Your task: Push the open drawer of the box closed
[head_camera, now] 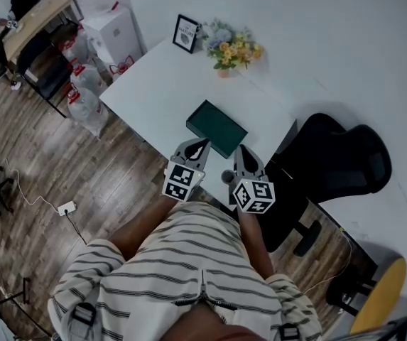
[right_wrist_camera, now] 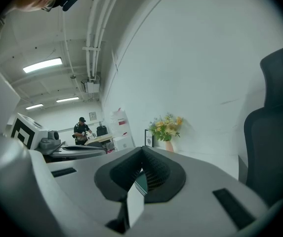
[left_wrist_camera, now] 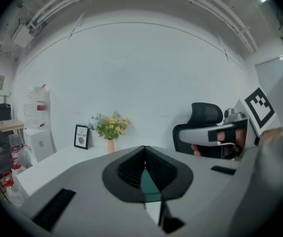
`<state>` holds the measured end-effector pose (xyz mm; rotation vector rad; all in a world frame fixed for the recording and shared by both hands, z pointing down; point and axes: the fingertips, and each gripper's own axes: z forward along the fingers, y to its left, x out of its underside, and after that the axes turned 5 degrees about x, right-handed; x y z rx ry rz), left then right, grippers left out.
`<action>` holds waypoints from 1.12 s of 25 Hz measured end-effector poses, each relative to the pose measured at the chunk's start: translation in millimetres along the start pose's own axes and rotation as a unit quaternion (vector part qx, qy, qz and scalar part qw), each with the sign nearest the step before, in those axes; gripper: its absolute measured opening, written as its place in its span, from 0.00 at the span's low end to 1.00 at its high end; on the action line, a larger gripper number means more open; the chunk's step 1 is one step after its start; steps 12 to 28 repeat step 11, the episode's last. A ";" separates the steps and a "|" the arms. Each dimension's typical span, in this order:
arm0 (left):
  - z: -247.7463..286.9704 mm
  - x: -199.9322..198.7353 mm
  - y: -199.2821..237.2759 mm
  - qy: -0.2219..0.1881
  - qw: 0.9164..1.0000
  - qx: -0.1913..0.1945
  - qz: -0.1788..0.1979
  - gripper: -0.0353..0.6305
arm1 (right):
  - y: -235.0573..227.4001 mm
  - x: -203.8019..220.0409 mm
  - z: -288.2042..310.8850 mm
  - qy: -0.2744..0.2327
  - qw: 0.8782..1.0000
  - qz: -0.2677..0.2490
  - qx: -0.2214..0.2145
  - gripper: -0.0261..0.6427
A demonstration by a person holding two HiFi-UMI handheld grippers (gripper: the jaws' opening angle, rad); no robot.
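A flat dark green box (head_camera: 216, 128) lies on the white table (head_camera: 153, 91) near its front edge; from above I cannot tell a drawer apart from the box's body. My left gripper (head_camera: 198, 145) hovers at the box's near left corner, jaws shut and empty. My right gripper (head_camera: 242, 151) hangs just off the box's near right corner, also shut with nothing held. In the left gripper view the closed jaws (left_wrist_camera: 144, 164) show a sliver of the green box (left_wrist_camera: 148, 186) below them. The right gripper view shows its jaws (right_wrist_camera: 142, 164) shut above the same green box (right_wrist_camera: 141, 182).
A vase of flowers (head_camera: 233, 50) and a small framed picture (head_camera: 186, 33) stand at the table's far edge. A black office chair (head_camera: 331, 162) sits close on the right. Water bottles (head_camera: 82, 98) stand on the floor to the left. A person (right_wrist_camera: 82, 130) stands far off.
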<state>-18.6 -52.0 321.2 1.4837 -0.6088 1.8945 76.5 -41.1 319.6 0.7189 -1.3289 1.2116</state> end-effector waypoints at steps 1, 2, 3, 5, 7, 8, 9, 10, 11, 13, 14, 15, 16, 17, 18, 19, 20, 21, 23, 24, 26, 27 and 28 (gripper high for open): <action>0.8 -0.3 -0.2 -0.001 1.000 0.001 0.000 0.06 | -1.0 0.4 0.6 0.001 1.000 -0.001 0.001 0.05; 1.6 -0.8 0.0 -0.002 1.000 0.001 -0.001 0.06 | -1.9 0.9 1.4 0.002 1.000 -0.001 0.001 0.05; 2.3 -1.0 0.4 -0.003 1.000 0.001 -0.001 0.06 | -2.3 1.5 2.2 0.003 1.000 -0.002 0.001 0.05; 2.7 -0.8 1.8 -0.003 1.000 0.001 -0.002 0.06 | -2.2 2.3 3.4 0.003 1.000 -0.002 0.000 0.05; 3.3 -0.6 3.8 -0.003 1.000 0.000 -0.002 0.06 | -1.7 1.9 5.3 0.002 1.000 -0.002 -0.001 0.05; 4.1 -0.4 4.7 -0.003 1.000 0.000 -0.002 0.06 | -1.9 1.6 6.7 0.002 1.000 -0.002 -0.002 0.05; 5.2 -0.1 5.5 -0.003 1.000 0.000 -0.002 0.06 | -2.4 1.3 8.0 0.001 1.000 -0.002 -0.003 0.05; 6.4 0.3 6.2 -0.003 1.000 0.001 -0.002 0.06 | -2.9 1.1 9.5 0.001 1.000 -0.002 -0.004 0.05; 7.8 0.7 6.9 -0.003 1.000 0.001 -0.002 0.06 | -3.6 0.9 10.9 0.000 1.000 -0.003 -0.005 0.05; 7.8 0.7 6.9 -0.003 1.000 0.001 -0.002 0.06 | -3.6 0.9 10.9 0.000 1.000 -0.003 -0.005 0.05; 7.8 0.7 6.9 -0.003 1.000 0.001 -0.002 0.06 | -3.6 0.9 10.9 0.000 1.000 -0.003 -0.005 0.05; 7.8 0.7 6.9 -0.003 1.000 0.001 -0.002 0.06 | -3.6 0.9 10.9 0.000 1.000 -0.003 -0.005 0.05; 7.8 0.7 6.9 -0.003 1.000 0.001 -0.002 0.06 | -3.6 0.9 10.9 0.000 1.000 -0.003 -0.005 0.05; 7.8 0.7 6.9 -0.003 1.000 0.001 -0.002 0.06 | -3.6 0.9 10.9 0.000 1.000 -0.003 -0.005 0.05; 7.8 0.7 6.9 -0.003 1.000 0.001 -0.002 0.06 | -3.6 0.9 10.9 0.000 1.000 -0.003 -0.005 0.05; 7.8 0.7 6.9 -0.003 1.000 0.001 -0.002 0.06 | -3.6 0.9 10.9 0.000 1.000 -0.003 -0.005 0.05; 7.8 0.7 6.9 -0.003 1.000 0.001 -0.002 0.06 | -3.6 0.9 10.9 0.000 1.000 -0.003 -0.005 0.05; 7.8 0.7 6.9 -0.003 1.000 0.001 -0.002 0.06 | -3.6 0.9 10.9 0.000 1.000 -0.003 -0.005 0.05; 7.8 0.7 6.9 -0.003 1.000 0.001 -0.002 0.06 | -3.6 0.9 10.9 0.000 1.000 -0.003 -0.005 0.05; 7.8 0.7 6.9 -0.003 1.000 0.001 -0.002 0.06 | -3.6 0.9 10.9 0.000 1.000 -0.003 -0.005 0.05; 7.8 0.7 6.9 -0.003 1.000 0.001 -0.002 0.06 | -3.6 0.9 10.9 0.000 1.000 -0.003 -0.005 0.05; 7.8 0.7 6.9 -0.003 1.000 0.001 -0.002 0.06 | -3.6 0.9 10.9 0.000 1.000 -0.003 -0.005 0.05; 7.8 0.7 6.9 -0.003 1.000 0.001 -0.002 0.06 | -3.6 0.9 10.9 0.000 1.000 -0.003 -0.005 0.05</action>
